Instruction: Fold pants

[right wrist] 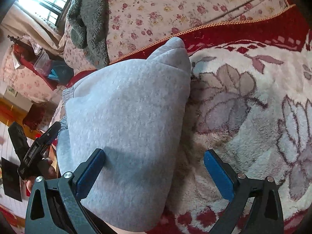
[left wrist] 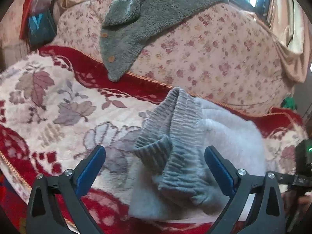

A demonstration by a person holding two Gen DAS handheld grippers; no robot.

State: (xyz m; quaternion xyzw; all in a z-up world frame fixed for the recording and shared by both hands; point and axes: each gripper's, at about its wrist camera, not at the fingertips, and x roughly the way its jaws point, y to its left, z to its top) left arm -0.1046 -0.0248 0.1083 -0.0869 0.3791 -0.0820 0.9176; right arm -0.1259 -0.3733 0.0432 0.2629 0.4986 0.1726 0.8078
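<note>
The light grey pants [left wrist: 224, 138] lie folded in a thick bundle on the red and white floral blanket [left wrist: 58, 107]. Their ribbed waistband and cuffs [left wrist: 175, 136] lie on top at the left end. My left gripper [left wrist: 155, 156] is open, its blue pads either side of the ribbed end, just above it. In the right wrist view the smooth folded bundle [right wrist: 126, 117] fills the middle. My right gripper [right wrist: 154, 159] is open over its near right edge; the left pad [right wrist: 91, 171] rests on the fabric. The left gripper also shows there at far left [right wrist: 39, 148].
A floral-covered cushion [left wrist: 214, 48] rises behind the blanket, with a grey fleece garment [left wrist: 136, 19] draped over it. Cluttered shelves and a bag [left wrist: 39, 25] stand at the far left. A window [right wrist: 44, 0] is behind. The blanket [right wrist: 253, 107] stretches right of the bundle.
</note>
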